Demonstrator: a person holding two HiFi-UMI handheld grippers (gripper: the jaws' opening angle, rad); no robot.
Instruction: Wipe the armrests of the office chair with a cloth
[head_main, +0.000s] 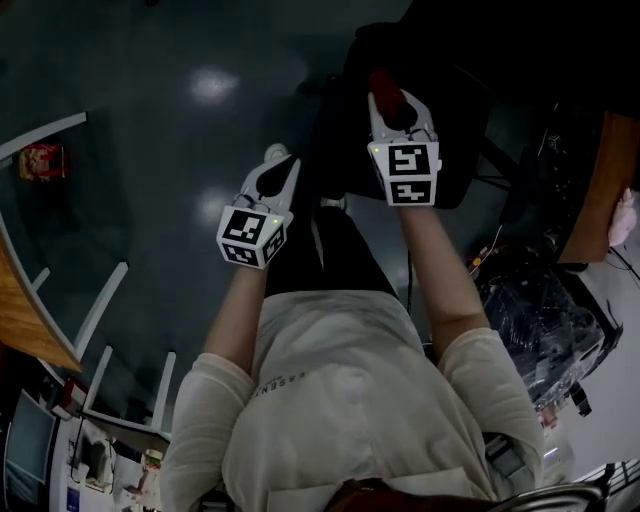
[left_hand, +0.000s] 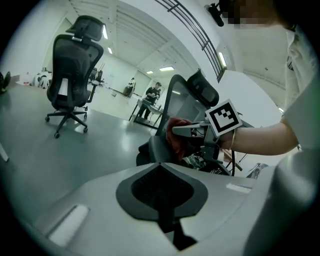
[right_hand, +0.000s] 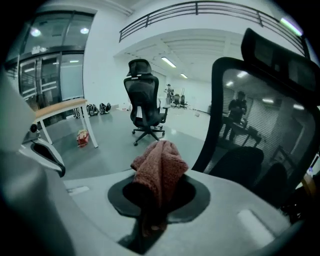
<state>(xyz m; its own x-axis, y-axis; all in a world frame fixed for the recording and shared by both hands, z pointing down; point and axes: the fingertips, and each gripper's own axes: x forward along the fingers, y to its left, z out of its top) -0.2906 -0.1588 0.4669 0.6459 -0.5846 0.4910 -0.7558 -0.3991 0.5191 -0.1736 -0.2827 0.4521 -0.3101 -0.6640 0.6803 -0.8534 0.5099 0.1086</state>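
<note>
Reddish cloth (right_hand: 159, 165) pinched in the right gripper (head_main: 400, 105), bunch protruding, apparently poised for wiping the office chair (right_hand: 260, 115); left gripper (head_main: 273, 178) closed, empty, held aside.

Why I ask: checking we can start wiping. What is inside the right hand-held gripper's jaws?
A reddish cloth, pinched by the right hand-held gripper and bunched above the jaws. Its lower end sinks into the gap between them, hidden.
</note>
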